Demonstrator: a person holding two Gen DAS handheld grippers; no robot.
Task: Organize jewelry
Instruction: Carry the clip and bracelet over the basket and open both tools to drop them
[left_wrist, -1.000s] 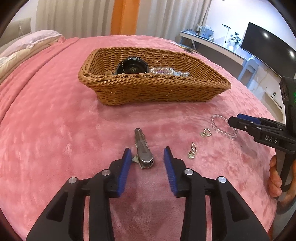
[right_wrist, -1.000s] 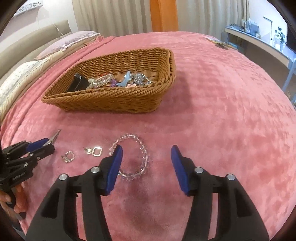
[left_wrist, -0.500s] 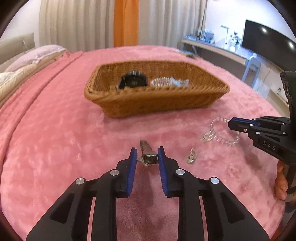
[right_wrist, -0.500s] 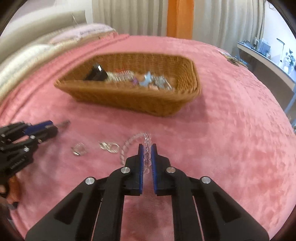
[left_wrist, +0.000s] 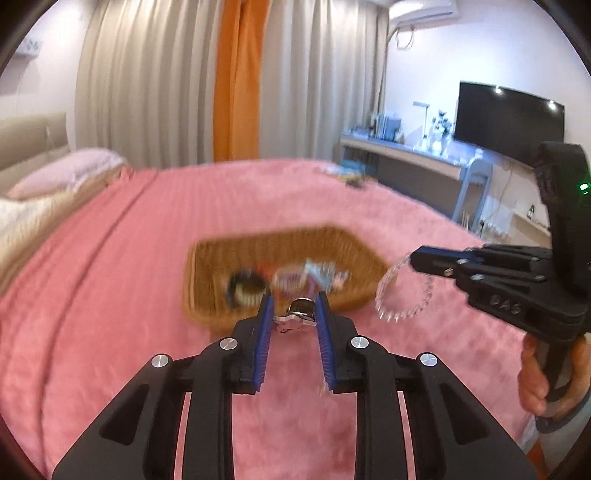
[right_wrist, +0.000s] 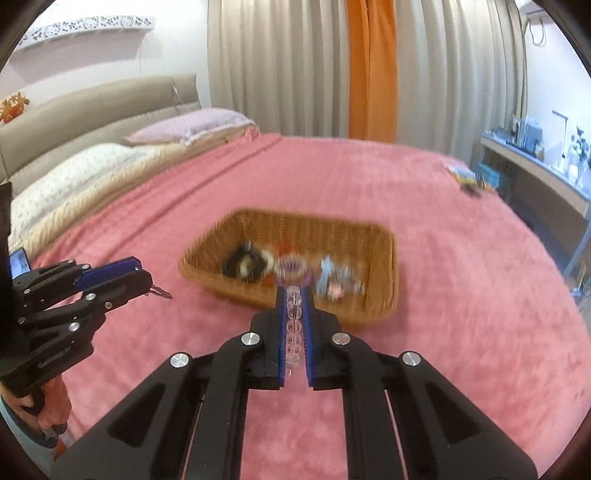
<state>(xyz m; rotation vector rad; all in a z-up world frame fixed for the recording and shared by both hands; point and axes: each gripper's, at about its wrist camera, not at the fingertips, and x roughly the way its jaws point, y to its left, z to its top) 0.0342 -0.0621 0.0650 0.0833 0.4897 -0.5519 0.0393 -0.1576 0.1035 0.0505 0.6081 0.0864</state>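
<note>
Pink plush blanket (right_wrist: 443, 258) covers the bed, and a wicker basket (right_wrist: 380, 258) sits on it beyond both of my tools. My left tongs (left_wrist: 293, 314) are clenched on a silvery metal clip (left_wrist: 301, 312), its shiny end showing between the blue pads (left_wrist: 264, 347); it is held clear of the blanket, in front of the basket's near wall. My right tongs (right_wrist: 294, 295) are pinched tight on a clear beaded bracelet (right_wrist: 293, 321), the beads lined up between the pads. From the left camera that bracelet hangs as a loop below the tips of the right tongs, just right of the basket. Inside the basket lie a dark round piece (right_wrist: 243, 262) and a blurred heap of small jewelry (right_wrist: 332, 280). A hand (left_wrist: 535, 373) grips the right handle.
</note>
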